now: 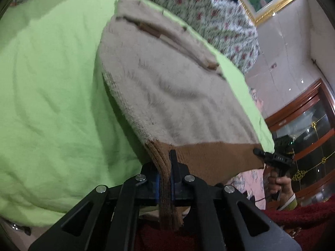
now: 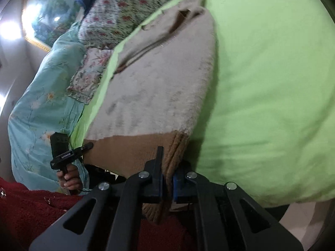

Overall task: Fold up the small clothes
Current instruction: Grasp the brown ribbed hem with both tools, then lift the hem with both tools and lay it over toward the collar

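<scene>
A fuzzy beige sweater point(image 1: 167, 87) with a brown ribbed hem point(image 1: 209, 159) lies on the green sheet point(image 1: 52, 104), its near end lifted. My left gripper point(image 1: 165, 167) is shut on the hem's left corner. My right gripper point(image 2: 167, 165) is shut on the hem's right corner point(image 2: 175, 150). Each gripper shows in the other's view: the right gripper point(image 1: 259, 152) at the hem's far corner, the left gripper point(image 2: 88, 146) likewise. The sweater point(image 2: 159, 79) has a sleeve folded across its far part point(image 2: 167, 25).
The green sheet point(image 2: 272, 83) covers a bed. Floral bedding point(image 1: 209, 6) and a light blue quilt point(image 2: 41, 96) lie beyond it. A dark red fuzzy garment point(image 2: 31, 209) is near me. A wood and glass cabinet point(image 1: 309, 129) stands at the right.
</scene>
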Demonstrator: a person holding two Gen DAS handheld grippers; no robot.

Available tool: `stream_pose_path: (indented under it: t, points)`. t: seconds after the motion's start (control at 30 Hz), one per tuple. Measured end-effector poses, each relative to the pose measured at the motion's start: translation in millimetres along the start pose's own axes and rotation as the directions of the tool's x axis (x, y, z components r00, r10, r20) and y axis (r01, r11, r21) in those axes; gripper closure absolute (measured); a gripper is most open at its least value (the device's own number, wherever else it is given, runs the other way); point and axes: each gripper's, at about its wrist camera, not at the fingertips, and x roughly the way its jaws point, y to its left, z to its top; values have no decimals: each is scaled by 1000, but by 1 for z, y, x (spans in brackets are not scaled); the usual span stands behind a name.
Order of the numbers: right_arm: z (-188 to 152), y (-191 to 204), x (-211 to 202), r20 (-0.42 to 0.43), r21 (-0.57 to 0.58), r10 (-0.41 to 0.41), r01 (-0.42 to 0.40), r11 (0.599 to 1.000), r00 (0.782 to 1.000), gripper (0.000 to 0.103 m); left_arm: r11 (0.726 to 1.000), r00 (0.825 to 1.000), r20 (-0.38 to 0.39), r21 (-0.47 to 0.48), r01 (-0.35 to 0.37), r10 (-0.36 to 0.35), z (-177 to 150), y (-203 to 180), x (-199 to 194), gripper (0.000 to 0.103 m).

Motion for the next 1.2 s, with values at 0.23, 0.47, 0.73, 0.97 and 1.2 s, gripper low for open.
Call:
stream_pose_path:
  t: [0.23, 0.47, 0.73, 0.97, 1.2]
  points:
    - [21, 23, -31, 132, -40, 215, -211, 977, 968, 96, 996, 986, 151, -34, 78, -72, 24, -11, -43, 98]
    - [83, 53, -52, 248, -157, 295, -262, 952, 923, 96, 994, 948, 302, 54, 94, -106, 99, -37, -67, 98]
    - [199, 55, -20, 332, -150, 214, -173, 973, 919, 96, 998, 929, 365, 50, 48, -63, 226, -45, -23, 98]
    - [293, 44, 28, 321, -123, 151, -117, 985, 935, 96, 1000, 945, 326, -28, -9, 18, 314, -20, 43, 98]
    - [353, 8, 88, 260, -52, 93, -82, 995, 961, 96, 991, 960, 266, -125, -52, 84, 365, 27, 109, 98]
